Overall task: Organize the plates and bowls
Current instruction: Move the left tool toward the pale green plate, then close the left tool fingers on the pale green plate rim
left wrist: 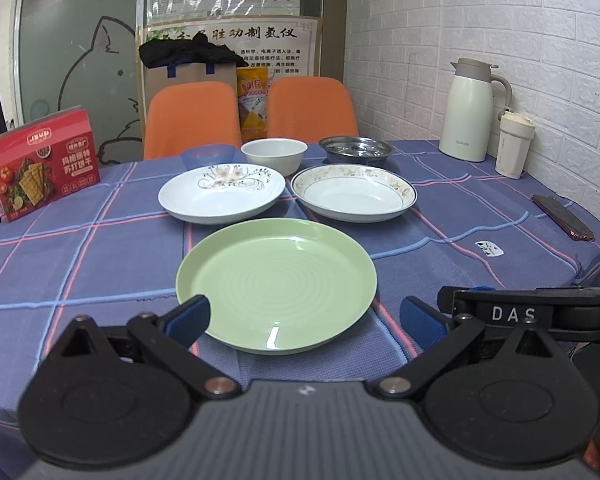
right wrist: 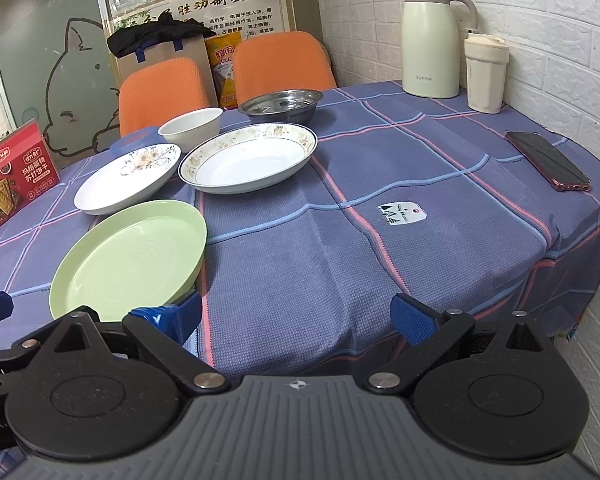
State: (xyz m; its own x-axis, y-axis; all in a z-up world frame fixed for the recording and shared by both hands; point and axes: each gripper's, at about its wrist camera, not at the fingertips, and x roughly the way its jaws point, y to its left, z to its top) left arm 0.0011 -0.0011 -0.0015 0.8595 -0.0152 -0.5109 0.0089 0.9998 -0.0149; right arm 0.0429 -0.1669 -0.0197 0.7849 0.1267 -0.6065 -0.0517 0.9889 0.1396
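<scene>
A green plate [left wrist: 276, 284] [right wrist: 128, 258] lies nearest on the blue checked tablecloth. Behind it sit a white plate with a flower pattern [left wrist: 222, 192] [right wrist: 128, 178] and a white plate with a gold-patterned rim [left wrist: 354, 192] [right wrist: 248, 158]. Further back stand a white bowl [left wrist: 274, 154] [right wrist: 191, 124], a steel bowl [left wrist: 356, 150] [right wrist: 281, 105] and a blue bowl [left wrist: 208, 156]. My left gripper [left wrist: 306, 316] is open, low in front of the green plate, holding nothing. My right gripper [right wrist: 296, 312] is open over bare cloth, right of the green plate.
A red cracker box [left wrist: 44, 160] stands at the table's left. A cream thermos jug [right wrist: 432, 40], a cream cup [right wrist: 486, 76] and a phone [right wrist: 548, 160] sit along the right by the brick wall. Two orange chairs [left wrist: 192, 120] stand behind the table.
</scene>
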